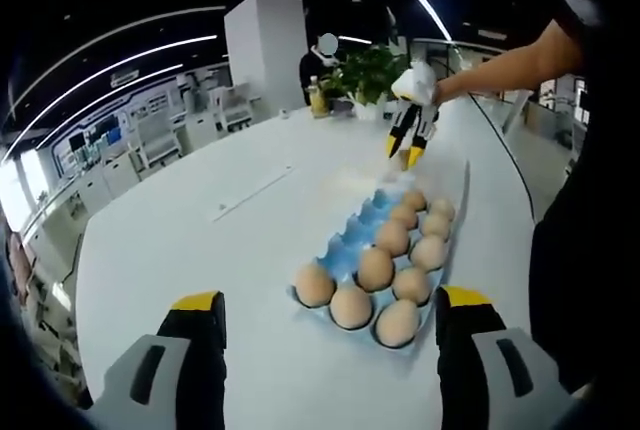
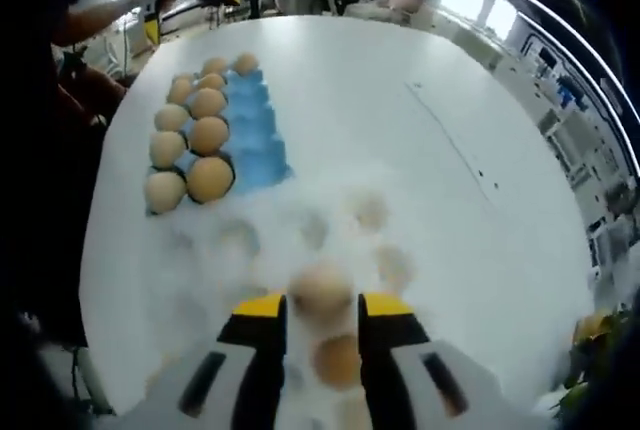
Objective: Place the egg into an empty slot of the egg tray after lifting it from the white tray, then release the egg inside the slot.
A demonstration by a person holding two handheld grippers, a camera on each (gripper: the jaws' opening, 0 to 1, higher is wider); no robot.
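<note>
A blue egg tray lies on the white table, most slots on its near and right side filled with brown eggs. My left gripper hovers open just short of it, nothing between its jaws. Beyond it a person's arm holds my right gripper over the white tray. In the right gripper view my right gripper is shut on a brown egg above the white tray, where other eggs rest. The blue egg tray lies ahead on the left, its right column bare.
The round white table is bare to the left of the trays. A potted plant and a bottle stand at its far edge, near a white pillar. The person's body stands along the right.
</note>
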